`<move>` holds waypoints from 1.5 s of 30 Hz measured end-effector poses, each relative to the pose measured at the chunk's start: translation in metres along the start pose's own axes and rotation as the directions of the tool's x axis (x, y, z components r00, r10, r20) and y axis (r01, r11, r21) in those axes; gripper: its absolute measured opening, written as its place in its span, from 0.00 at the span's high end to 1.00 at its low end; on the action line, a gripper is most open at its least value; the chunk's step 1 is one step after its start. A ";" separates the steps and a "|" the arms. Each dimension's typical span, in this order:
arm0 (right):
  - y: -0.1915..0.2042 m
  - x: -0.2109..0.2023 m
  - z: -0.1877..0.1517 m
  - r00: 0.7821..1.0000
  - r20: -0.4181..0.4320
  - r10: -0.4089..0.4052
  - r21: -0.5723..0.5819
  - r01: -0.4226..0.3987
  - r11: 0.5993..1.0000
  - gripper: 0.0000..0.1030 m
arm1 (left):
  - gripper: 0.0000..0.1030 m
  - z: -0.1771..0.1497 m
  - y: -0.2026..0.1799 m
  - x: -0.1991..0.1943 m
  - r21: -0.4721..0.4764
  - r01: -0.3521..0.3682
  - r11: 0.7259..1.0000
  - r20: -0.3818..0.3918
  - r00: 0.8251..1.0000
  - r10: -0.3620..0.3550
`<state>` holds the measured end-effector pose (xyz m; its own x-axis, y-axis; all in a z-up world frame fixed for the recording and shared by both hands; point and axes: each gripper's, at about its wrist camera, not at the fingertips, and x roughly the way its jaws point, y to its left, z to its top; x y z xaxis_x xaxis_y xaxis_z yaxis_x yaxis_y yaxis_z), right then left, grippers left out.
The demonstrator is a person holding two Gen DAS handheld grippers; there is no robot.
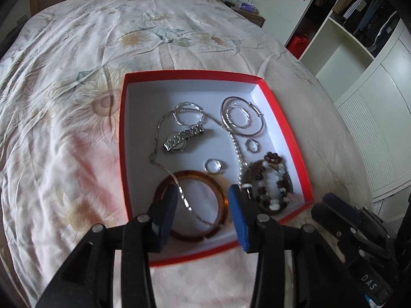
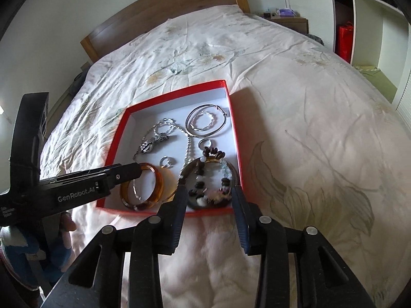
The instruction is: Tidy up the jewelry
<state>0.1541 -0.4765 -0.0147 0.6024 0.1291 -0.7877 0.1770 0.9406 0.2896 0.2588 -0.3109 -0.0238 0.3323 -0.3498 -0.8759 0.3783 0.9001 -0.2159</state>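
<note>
A red box [image 1: 123, 118] [image 2: 235, 133] with a white inside lies on the bed and holds jewelry. In it are an amber bangle [image 1: 223, 200] [image 2: 156, 182], a silver chain necklace [image 1: 159, 128], a silver watch [image 1: 182, 138] [image 2: 151, 143], silver bangles [image 1: 242, 116] [image 2: 206, 124], two rings [image 1: 214, 165] [image 1: 251, 145] and dark bead bracelets [image 1: 269, 187] [image 2: 210, 187]. My left gripper [image 1: 203, 197] is open above the amber bangle, empty; it also shows in the right wrist view [image 2: 136, 169]. My right gripper [image 2: 209, 192] is open over the bead bracelets, empty.
The box sits on a floral bedsheet [image 1: 77, 102] [image 2: 308, 128]. A wooden headboard [image 2: 164, 12] stands at the far end. White wardrobe shelves [image 1: 359, 64] run along the right. A bedside table [image 2: 287, 20] stands beyond the bed.
</note>
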 end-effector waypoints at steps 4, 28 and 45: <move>0.009 -0.020 -0.010 1.000 0.016 0.004 -0.007 -0.004 1.000 0.63 | 0.62 -0.009 -0.002 -0.019 0.000 -0.005 1.000 0.015 1.000 0.005; 0.129 -0.160 -0.102 0.983 0.185 0.002 -0.200 0.036 0.979 0.31 | 0.62 -0.180 0.030 -0.231 -0.111 -0.215 0.970 0.326 0.914 0.240; 0.166 -0.208 -0.162 0.970 0.244 0.014 -0.229 0.044 0.973 0.15 | 0.57 -0.265 0.020 -0.313 -0.121 -0.309 0.943 0.448 0.831 0.330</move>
<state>-0.0680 -0.2964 0.1092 0.7765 0.0614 -0.6271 0.0207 0.9922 0.1227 -0.0662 -0.1144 0.1320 0.7877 -0.1101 -0.6061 0.1494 0.9887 0.0146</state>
